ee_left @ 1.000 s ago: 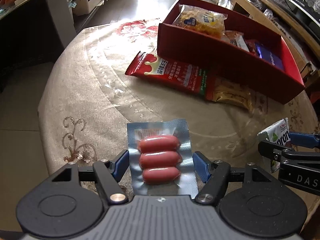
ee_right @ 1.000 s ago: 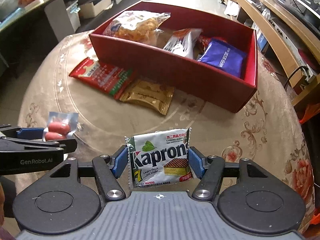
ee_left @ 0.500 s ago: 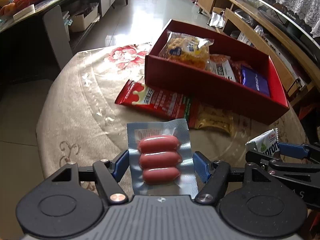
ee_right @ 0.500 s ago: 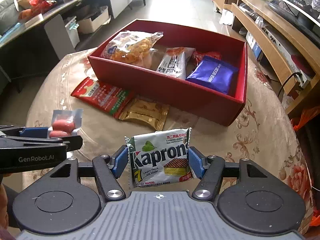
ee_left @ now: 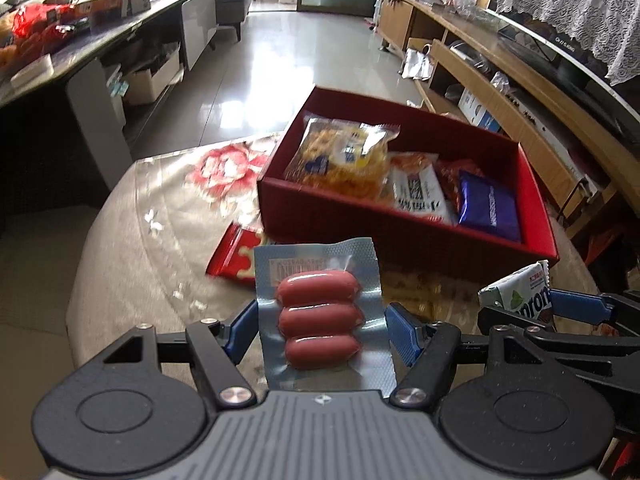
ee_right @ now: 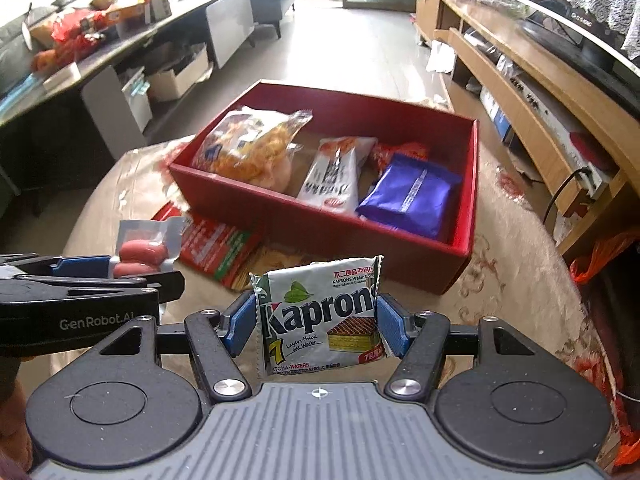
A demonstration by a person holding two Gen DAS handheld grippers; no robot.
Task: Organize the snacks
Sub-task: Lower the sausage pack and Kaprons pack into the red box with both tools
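Note:
My left gripper (ee_left: 322,330) is shut on a blue vacuum pack of three red sausages (ee_left: 318,316), held above the table short of the red box (ee_left: 404,236). My right gripper (ee_right: 316,322) is shut on a green-and-white Kaprons wafer packet (ee_right: 320,316), also held in the air before the red box (ee_right: 320,220). The box holds a yellow crisp bag (ee_right: 256,144), a white packet (ee_right: 334,178) and a purple packet (ee_right: 412,194). Each gripper shows at the edge of the other's view, the left (ee_right: 132,264) and the right (ee_left: 528,304).
A red snack packet (ee_right: 216,252) and a gold packet (ee_right: 276,262) lie on the round table's beige cloth (ee_right: 500,280) in front of the box. Low wooden shelving (ee_right: 520,92) runs along the right; a dark counter with clutter (ee_right: 80,40) is at the left.
Both grippers have risen with their packets and tilted up, so the box interior and more of the room show. Grips are unchanged.

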